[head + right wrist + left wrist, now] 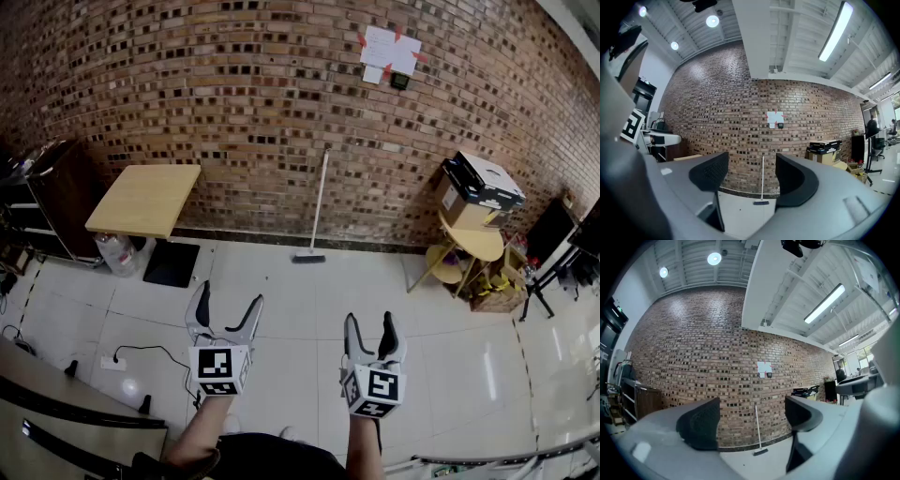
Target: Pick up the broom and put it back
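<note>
While the 2 grippers hover level above the tiled floor [291, 291], well apart from the brick wall [234, 112], the broom [317, 202] leans against that wall. Its long axis is almost vertical, with the brush head on the floor and the handle tip pointing up, tilted slightly right. The left gripper [229, 298] gapes wide and holds nothing. The right gripper [371, 321] is open somewhat less and is also empty.
</note>
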The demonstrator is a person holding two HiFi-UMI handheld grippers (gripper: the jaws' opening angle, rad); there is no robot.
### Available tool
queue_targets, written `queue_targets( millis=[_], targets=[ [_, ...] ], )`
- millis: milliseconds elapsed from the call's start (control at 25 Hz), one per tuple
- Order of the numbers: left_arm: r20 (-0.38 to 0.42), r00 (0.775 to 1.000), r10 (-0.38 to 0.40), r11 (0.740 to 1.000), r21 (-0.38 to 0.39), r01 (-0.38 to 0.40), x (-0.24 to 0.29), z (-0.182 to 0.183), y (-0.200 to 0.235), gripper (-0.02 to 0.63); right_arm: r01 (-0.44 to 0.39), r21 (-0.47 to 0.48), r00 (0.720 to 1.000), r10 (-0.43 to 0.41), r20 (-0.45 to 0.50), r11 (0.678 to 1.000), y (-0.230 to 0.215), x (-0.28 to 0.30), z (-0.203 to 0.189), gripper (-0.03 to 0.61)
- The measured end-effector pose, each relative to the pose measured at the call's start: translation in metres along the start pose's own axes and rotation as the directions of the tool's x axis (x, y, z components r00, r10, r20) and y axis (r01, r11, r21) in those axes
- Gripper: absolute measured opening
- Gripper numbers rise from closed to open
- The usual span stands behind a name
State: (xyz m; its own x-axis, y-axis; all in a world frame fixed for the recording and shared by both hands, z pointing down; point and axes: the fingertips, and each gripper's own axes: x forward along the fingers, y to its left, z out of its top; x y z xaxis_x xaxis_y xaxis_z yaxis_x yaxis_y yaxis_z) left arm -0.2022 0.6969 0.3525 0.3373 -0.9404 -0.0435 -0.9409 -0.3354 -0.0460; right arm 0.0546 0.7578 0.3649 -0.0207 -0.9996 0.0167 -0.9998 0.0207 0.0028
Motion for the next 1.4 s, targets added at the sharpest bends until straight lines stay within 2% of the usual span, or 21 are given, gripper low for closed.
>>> queue_targets(
  millis=[280, 400, 520, 840, 1120, 1280, 1400],
  targets=[
    [-0.001, 1.0, 0.016, 1.0, 0.012, -0.016, -0.004, 0.008, -0.02, 0.425, -0.046, 0.057, 0.999, 0.047, -0.017, 0.997, -0.017, 0.011, -0.005, 0.311],
    [-0.014, 0.999, 0.033, 0.999, 0.023, -0.032, 0.0, 0.007, -0.017, 0.425, -0.076, 0.03, 0.997, 0.077, -0.018, 0.997, -0.009, 0.029, -0.002, 0.311],
    [-0.018, 0.999, 0.038, 0.999, 0.019, -0.038, 0.013, 0.003, -0.003, 0.414, -0.113, 0.053, 0.994, 0.112, 0.014, 0.992, 0.005, 0.047, 0.001, 0.311],
    [0.017, 1.0, -0.022, 1.0, -0.018, 0.022, 0.111, -0.006, 0.038, 0.414, -0.117, 0.022, 0.993, 0.116, 0.019, 0.993, 0.029, 0.147, 0.008, 0.311],
    [0.033, 0.996, -0.086, 0.996, -0.006, 0.087, 0.193, -0.005, 0.086, 0.414, -0.117, -0.014, 0.993, 0.117, -0.001, 0.993, 0.067, 0.237, 0.016, 0.311],
    [0.039, 0.994, -0.105, 0.993, -0.055, 0.107, 0.225, -0.019, 0.105, 0.402, -0.054, 0.007, 0.998, 0.054, -0.01, 0.999, 0.069, 0.267, 0.004, 0.311],
    [0.02, 0.995, -0.102, 0.991, -0.082, 0.104, 0.25, -0.032, 0.119, 0.4, -0.056, -0.006, 0.998, 0.056, -0.012, 0.998, 0.072, 0.297, 0.0, 0.327]
  ],
)
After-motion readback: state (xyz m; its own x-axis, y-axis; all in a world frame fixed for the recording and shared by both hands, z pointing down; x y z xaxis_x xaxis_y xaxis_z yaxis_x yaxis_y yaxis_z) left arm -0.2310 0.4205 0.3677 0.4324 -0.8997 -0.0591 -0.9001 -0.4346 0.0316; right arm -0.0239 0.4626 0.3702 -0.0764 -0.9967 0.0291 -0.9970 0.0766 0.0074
